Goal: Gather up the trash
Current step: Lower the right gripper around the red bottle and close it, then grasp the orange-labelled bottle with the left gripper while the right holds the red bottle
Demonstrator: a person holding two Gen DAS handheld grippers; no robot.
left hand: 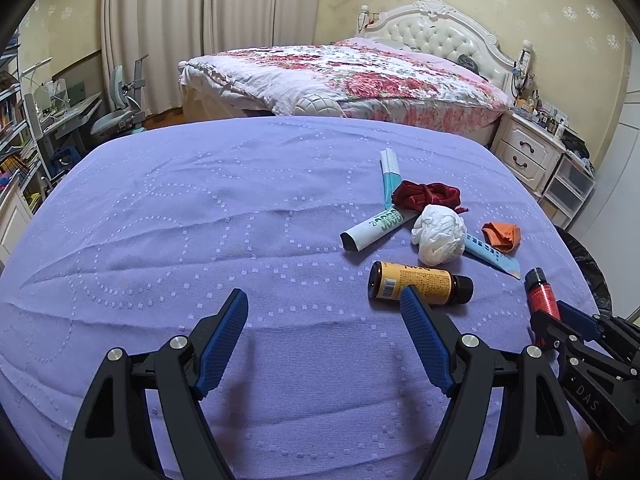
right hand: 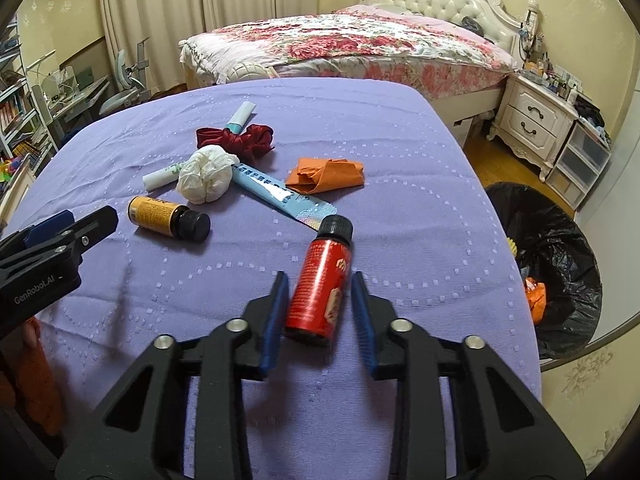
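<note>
Trash lies on a purple tablecloth point(left hand: 200, 220). My right gripper point(right hand: 320, 276) is shut on a small red bottle point(right hand: 320, 280) with a black cap, its pads against both sides; the left wrist view shows this red bottle point(left hand: 542, 292) at the far right. My left gripper point(left hand: 324, 294) stands open and empty, its right fingertip just in front of a brown bottle point(left hand: 416, 282) with a yellow label lying on its side. Beyond are a crumpled white tissue point(right hand: 206, 180), orange paper point(right hand: 328, 174), a dark red ribbon point(right hand: 248, 140), a white-green tube point(left hand: 376, 230) and a blue packet point(right hand: 280, 196).
A bin lined with a black bag point(right hand: 560, 248) stands off the table's right edge, with orange scraps inside. Behind the table are a bed with a floral cover point(left hand: 360, 76), a white nightstand point(right hand: 532, 124), and a desk and chair point(left hand: 116, 112) on the left.
</note>
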